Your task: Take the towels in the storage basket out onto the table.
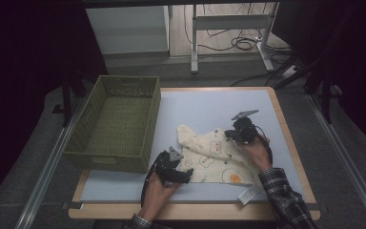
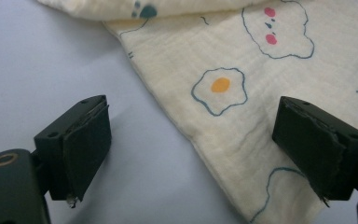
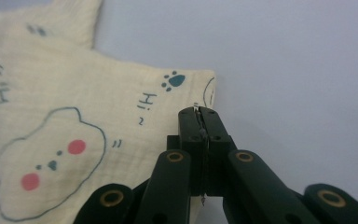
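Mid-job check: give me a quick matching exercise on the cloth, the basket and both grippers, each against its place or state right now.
Things:
1. cream printed muslin cloth
2. olive-green woven plastic basket
3. left gripper
4. right gripper

Places or states:
A. jaws open at the cloth's edge
B. spread flat on the pale blue mat
C. jaws shut
D. at the table's left, nothing in it

Pairs: 1-B, 2-D, 3-A, 4-C
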Demonstrator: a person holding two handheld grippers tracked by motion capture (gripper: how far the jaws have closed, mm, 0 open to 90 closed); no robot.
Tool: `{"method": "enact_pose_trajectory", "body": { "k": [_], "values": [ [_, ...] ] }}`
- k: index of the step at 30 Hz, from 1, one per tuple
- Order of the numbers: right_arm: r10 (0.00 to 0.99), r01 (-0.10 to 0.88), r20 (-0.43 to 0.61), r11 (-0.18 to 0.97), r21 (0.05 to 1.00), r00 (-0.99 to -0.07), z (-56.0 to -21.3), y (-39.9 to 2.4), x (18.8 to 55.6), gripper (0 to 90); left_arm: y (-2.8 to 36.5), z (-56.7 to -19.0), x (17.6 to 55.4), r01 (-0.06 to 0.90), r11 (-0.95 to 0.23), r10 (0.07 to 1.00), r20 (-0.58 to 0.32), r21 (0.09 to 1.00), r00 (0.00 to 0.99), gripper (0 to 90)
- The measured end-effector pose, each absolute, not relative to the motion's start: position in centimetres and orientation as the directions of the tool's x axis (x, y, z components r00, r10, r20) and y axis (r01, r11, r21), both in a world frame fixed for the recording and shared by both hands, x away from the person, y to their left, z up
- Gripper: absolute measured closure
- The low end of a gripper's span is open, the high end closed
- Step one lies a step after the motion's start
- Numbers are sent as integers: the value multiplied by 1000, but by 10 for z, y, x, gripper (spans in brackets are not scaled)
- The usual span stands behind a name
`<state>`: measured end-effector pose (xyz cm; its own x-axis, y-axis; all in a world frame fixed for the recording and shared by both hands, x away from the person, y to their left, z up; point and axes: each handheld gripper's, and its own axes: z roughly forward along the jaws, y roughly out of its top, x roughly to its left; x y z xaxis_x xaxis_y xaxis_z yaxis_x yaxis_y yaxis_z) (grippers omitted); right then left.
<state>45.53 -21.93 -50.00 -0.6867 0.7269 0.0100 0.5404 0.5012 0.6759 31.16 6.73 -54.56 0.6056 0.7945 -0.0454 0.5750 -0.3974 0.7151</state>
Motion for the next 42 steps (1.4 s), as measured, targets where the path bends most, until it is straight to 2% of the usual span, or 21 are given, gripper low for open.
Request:
{"method": "enact_pose_trajectory", "body": {
  "k": [10, 12, 16, 22, 29, 34, 42],
  "values": [
    [830, 560, -64, 428, 710, -554, -483, -270, 485, 896, 67, -546, 312, 576, -397, 795, -46, 715, 605, 117],
    [852, 583, -43, 393, 711, -522, -486, -281, 490, 892, 67, -546, 312, 576, -397, 795, -46, 715, 605, 117],
    [861, 596, -28, 373, 711, -507, -492, -295, 490, 841, 67, -545, 312, 578, -396, 794, -49, 713, 606, 116],
    [861, 586, -24, 366, 723, -508, -489, -308, 481, 716, 63, -541, 318, 584, -407, 795, -43, 703, 605, 103],
    [854, 582, -21, 372, 723, -520, -490, -316, 474, 615, 59, -523, 349, 573, -381, 796, -57, 725, 602, 192],
    [850, 579, -3, 361, 731, -527, -494, -315, 475, 607, 52, -517, 379, 589, -351, 812, -77, 728, 578, 248],
    [852, 577, 13, 342, 742, -523, -501, -312, 483, 613, 48, -521, 428, 629, -294, 867, -76, 720, 492, 429]
  ]
}}
